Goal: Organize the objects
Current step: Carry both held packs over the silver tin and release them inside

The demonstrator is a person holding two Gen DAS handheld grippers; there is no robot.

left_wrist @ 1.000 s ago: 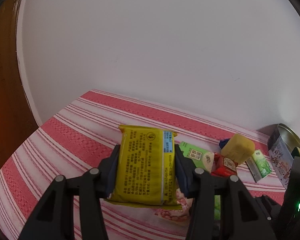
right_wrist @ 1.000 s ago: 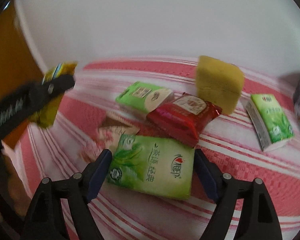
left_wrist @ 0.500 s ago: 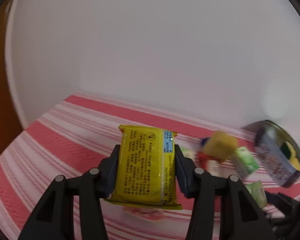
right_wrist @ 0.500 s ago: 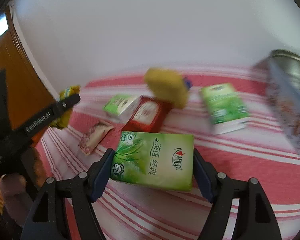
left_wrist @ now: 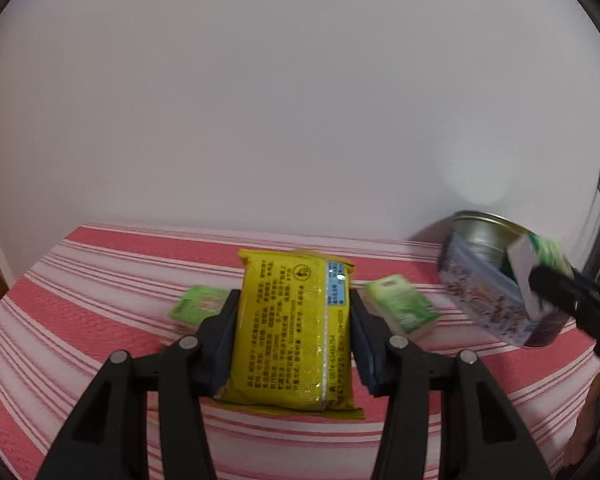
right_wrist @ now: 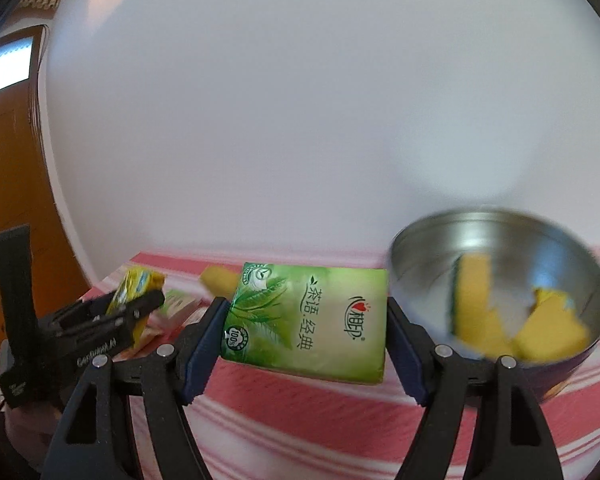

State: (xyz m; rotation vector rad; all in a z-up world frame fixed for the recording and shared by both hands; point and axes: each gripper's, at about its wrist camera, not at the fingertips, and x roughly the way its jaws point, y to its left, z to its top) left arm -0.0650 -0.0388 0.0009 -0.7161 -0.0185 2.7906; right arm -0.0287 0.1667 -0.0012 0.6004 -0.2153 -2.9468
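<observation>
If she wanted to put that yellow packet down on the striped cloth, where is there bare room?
The left end of the striped cloth, between the far wall and the small green pack, lies bare, as does the near strip below the tongs. It is crowded toward the right: a green tissue pack, then the tin, already holding yellow pieces.

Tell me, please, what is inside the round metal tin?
The round metal tin holds yellow blocks, blurred, perhaps sponges with a dark green edge. Its bottom is partly covered by them, and the right tongs, shut on the green tissue pack, hide nothing inside.
</observation>
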